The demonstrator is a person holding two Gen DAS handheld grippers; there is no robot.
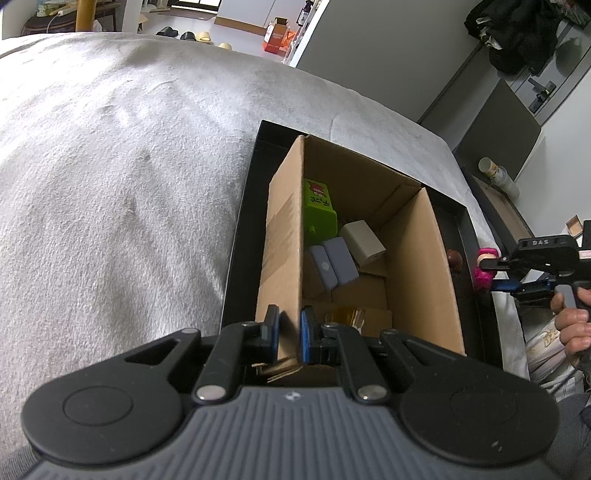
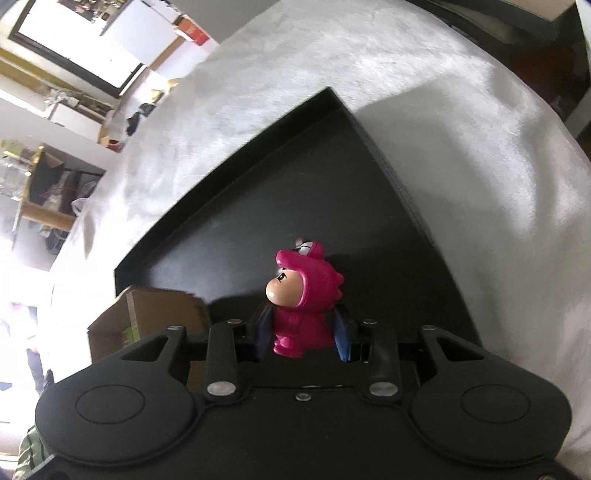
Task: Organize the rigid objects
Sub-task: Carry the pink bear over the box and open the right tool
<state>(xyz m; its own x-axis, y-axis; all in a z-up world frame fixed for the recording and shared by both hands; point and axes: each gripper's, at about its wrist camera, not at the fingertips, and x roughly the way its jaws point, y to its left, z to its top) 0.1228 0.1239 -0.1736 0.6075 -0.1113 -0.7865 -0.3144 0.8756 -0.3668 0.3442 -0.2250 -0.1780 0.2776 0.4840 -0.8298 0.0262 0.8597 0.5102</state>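
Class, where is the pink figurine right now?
The pink figurine sits clamped in the right gripper above the black tray, right of the cardboard box.

White capitals reading "DAS" are showing on the black top of the right gripper [image 1: 491, 271] as it is reaching in from the frame's edge. A green box [image 1: 320, 208] inside the cardboard box [image 1: 417, 280] is carrying a red label with characters too small to read. An orange carton [image 2: 192, 31] in the background is bearing white print, also illegible.
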